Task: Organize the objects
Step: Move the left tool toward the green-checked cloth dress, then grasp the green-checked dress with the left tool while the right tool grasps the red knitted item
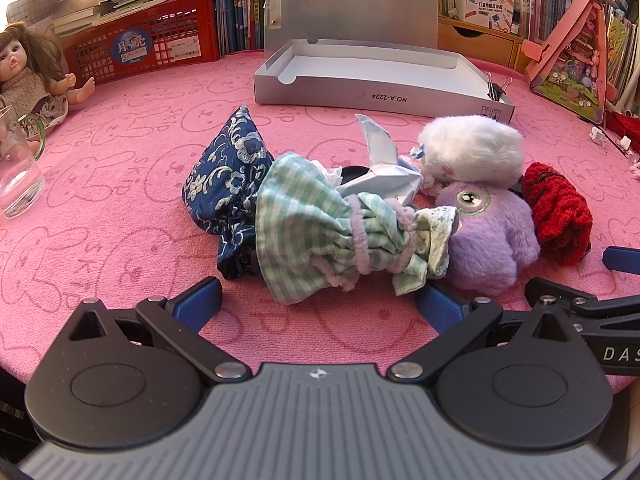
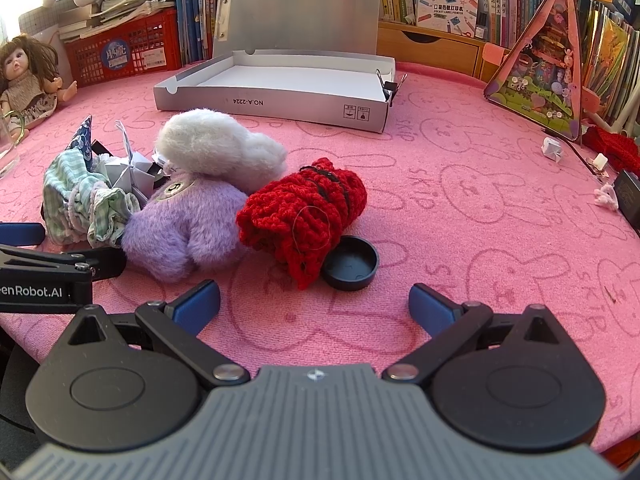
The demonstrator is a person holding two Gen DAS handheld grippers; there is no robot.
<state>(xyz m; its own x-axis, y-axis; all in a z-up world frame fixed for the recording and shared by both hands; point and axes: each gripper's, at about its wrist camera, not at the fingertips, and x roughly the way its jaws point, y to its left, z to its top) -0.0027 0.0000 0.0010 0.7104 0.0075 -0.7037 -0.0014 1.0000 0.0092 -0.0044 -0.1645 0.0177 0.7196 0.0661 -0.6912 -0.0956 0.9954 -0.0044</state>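
A heap of small things lies on the pink cloth: a blue floral pouch [image 1: 228, 176], a green checked drawstring bag [image 1: 320, 232], folded white paper [image 1: 384, 168], a white fluffy toy [image 1: 472, 148], a purple plush [image 1: 488, 240] and a red knitted piece [image 1: 558, 216]. My left gripper [image 1: 318, 300] stands open just in front of the checked bag, touching nothing. In the right wrist view the purple plush [image 2: 180, 228], white fluffy toy [image 2: 216, 148], red knit [image 2: 304, 216] and a black round lid [image 2: 352, 268] lie ahead of my open right gripper [image 2: 314, 304]. An open silver box [image 2: 280, 92] stands behind.
A doll [image 1: 28, 76] and a glass jug [image 1: 16, 176] sit at the left. A red crate [image 1: 140, 48] with books, shelves of books and a pink triangular toy case [image 2: 540, 68] line the back. Small bits lie at the right edge [image 2: 552, 148]. A binder clip [image 2: 386, 88] is on the box corner.
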